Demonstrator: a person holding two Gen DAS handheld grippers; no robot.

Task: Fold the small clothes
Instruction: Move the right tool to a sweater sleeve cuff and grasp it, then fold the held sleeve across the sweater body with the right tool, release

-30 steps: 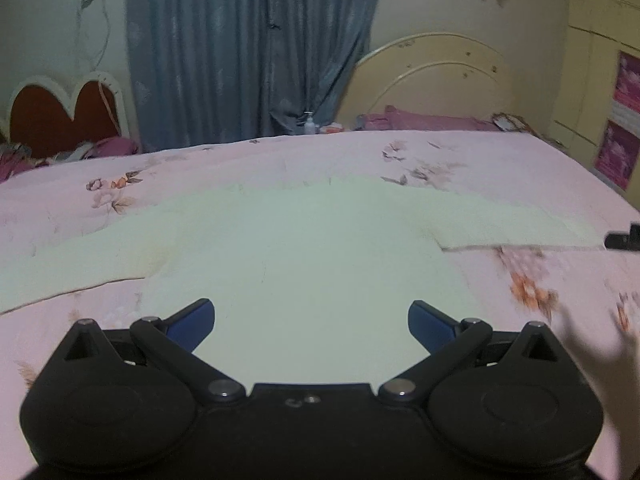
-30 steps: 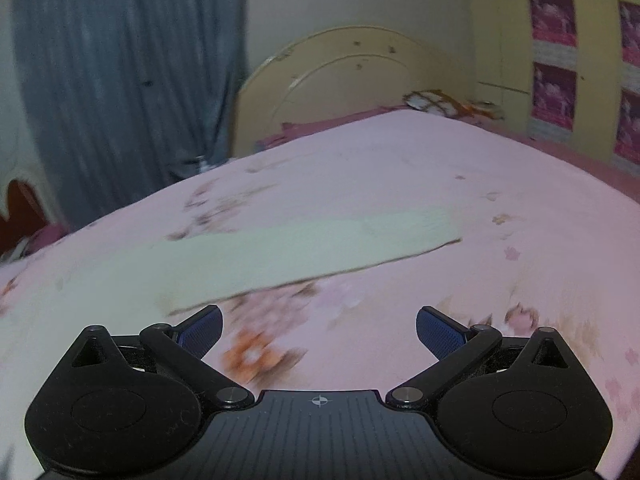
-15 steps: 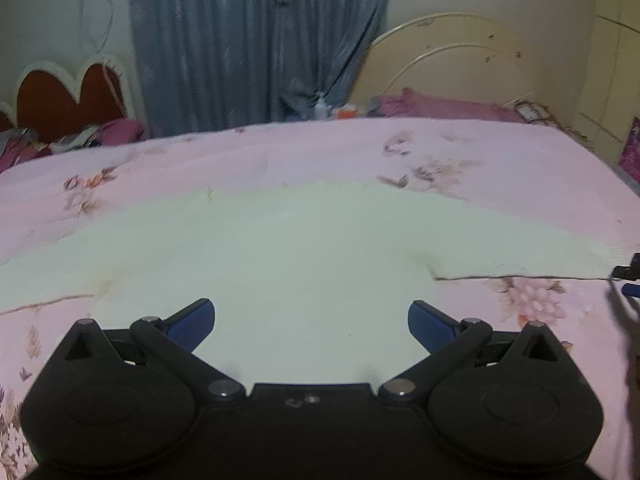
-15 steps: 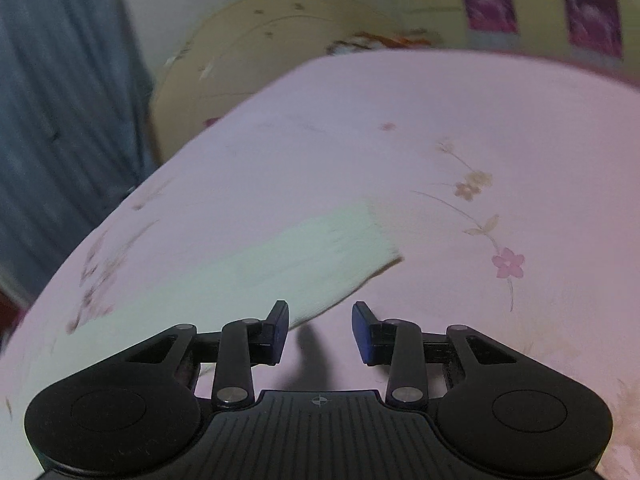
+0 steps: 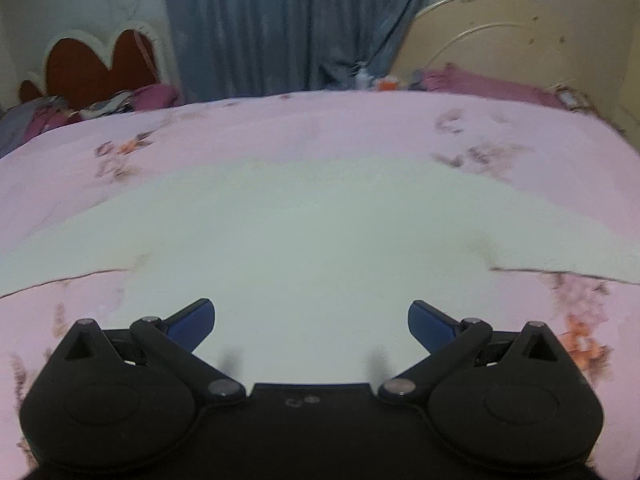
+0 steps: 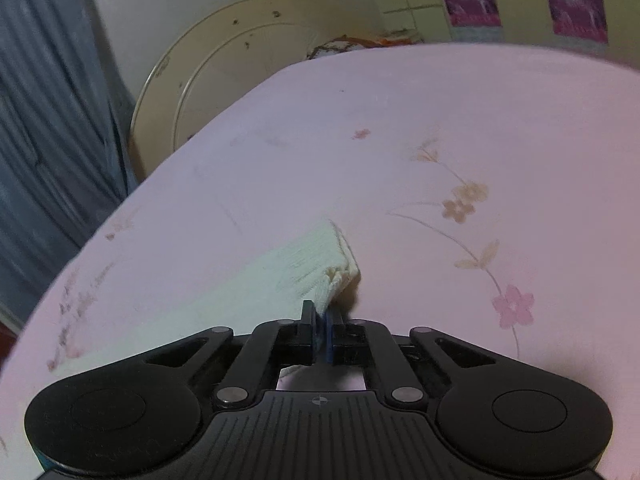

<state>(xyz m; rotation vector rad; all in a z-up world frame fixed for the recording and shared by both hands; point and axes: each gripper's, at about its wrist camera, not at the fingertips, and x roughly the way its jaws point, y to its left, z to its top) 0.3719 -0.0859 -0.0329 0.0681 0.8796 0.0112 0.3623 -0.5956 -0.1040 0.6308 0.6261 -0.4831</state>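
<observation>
A pale cream long-sleeved top (image 5: 312, 232) lies flat on the pink floral bedspread (image 5: 280, 128), sleeves spread left and right. My left gripper (image 5: 311, 316) is open and hovers low over the top's lower body, holding nothing. In the right wrist view the end of one cream sleeve (image 6: 308, 264) lies on the bedspread (image 6: 480, 140). My right gripper (image 6: 324, 320) is shut on the sleeve's cuff, which is bunched and lifted slightly at the fingertips.
A cream round headboard (image 5: 500, 40) and magenta pillows (image 5: 480, 84) stand at the far right. A red heart-shaped headboard (image 5: 100, 60) and a blue curtain (image 5: 288, 24) are behind. Cupboard doors with purple posters (image 6: 520, 0) are at the right.
My right gripper has come down onto the sleeve end and closed on the cuff. My left gripper stayed open and moved closer over the top's body.
</observation>
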